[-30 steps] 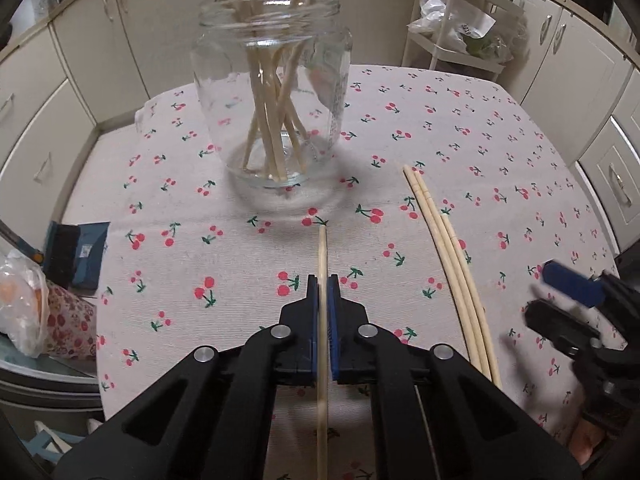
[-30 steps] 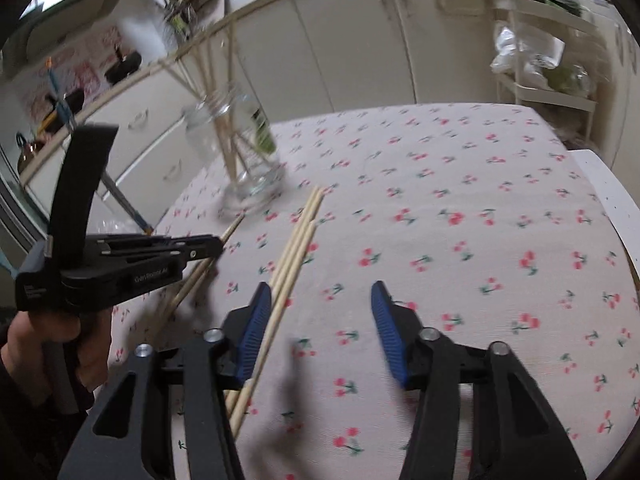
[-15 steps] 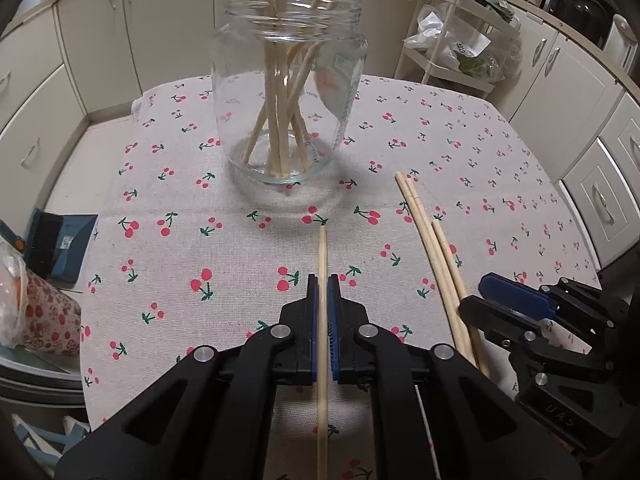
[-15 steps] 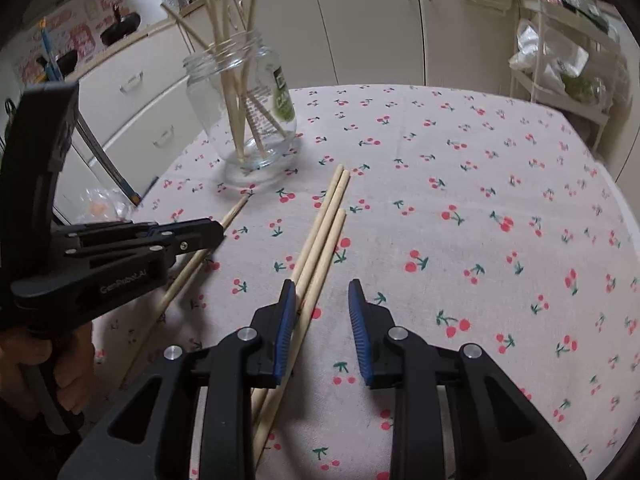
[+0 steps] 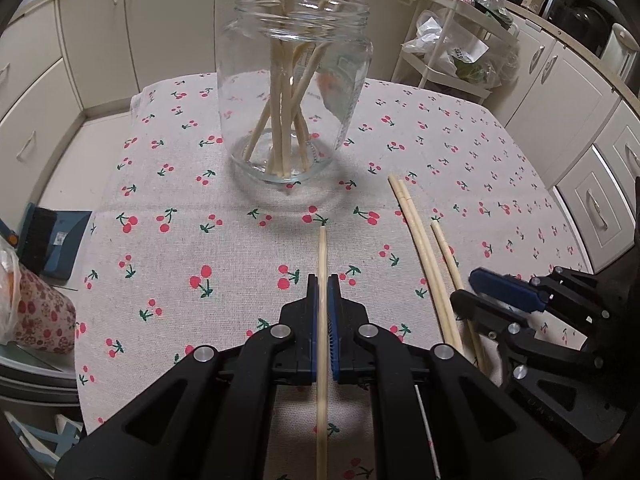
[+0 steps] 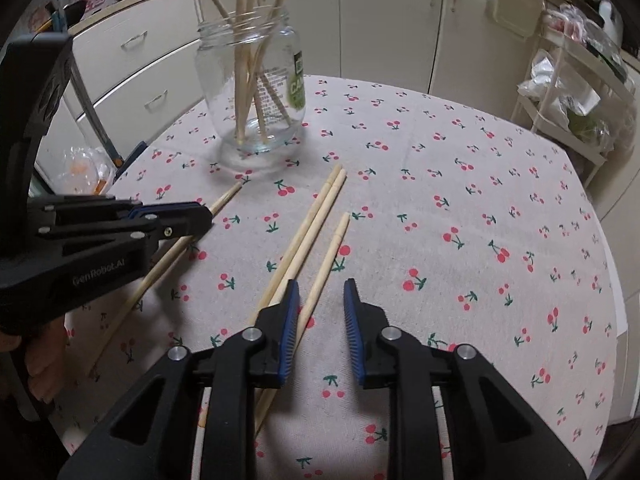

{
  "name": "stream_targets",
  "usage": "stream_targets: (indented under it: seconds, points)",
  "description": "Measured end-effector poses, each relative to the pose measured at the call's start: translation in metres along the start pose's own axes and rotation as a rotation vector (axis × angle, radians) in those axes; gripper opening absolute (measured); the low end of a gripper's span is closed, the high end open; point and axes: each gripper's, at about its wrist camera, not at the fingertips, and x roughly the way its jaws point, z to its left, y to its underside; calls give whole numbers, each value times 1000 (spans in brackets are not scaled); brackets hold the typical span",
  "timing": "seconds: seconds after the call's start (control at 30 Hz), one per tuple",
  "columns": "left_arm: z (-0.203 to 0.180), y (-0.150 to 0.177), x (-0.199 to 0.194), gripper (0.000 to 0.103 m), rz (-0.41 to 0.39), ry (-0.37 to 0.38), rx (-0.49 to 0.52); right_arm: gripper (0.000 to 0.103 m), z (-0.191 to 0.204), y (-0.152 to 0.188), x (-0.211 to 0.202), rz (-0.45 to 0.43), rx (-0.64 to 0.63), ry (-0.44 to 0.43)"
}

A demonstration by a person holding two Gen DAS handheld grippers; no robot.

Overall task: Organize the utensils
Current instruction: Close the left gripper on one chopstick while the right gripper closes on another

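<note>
Chopstick [image 6: 326, 266] lying lengthwise between right tool [image 6: 320, 312] pads, hugging left pad; jaws closing, not yet pinching. Left tool [image 5: 322, 300] pinching single chopstick [image 5: 322, 256], pointing toward jar [image 5: 294, 84].

Left tool [image 5: 322, 278] clamped shut; right tool [image 6: 321, 283] jaws apart.

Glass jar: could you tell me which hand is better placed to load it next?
Left: the left gripper is shut on a chopstick aimed at the jar; the right gripper stands open, holding nothing.
</note>
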Motion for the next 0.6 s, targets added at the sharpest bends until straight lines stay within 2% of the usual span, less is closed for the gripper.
stream_targets:
  seconds: [0.27,0.43,0.57,0.6]
  points:
    - [-3,-2,1,5,15,-14,6,9,-9,-7,4,44,-2,-10]
    - [-8,-3,1,4,20,-33,38,8,-8,-10,8,23,-6,-18]
    - [2,-3,-15,4,-17,20,-8,6,-23,-6,7,15,96,-83]
    - [8,-5,-26,4,-53,65,-34,6,-28,-6,7,15,129,-107]
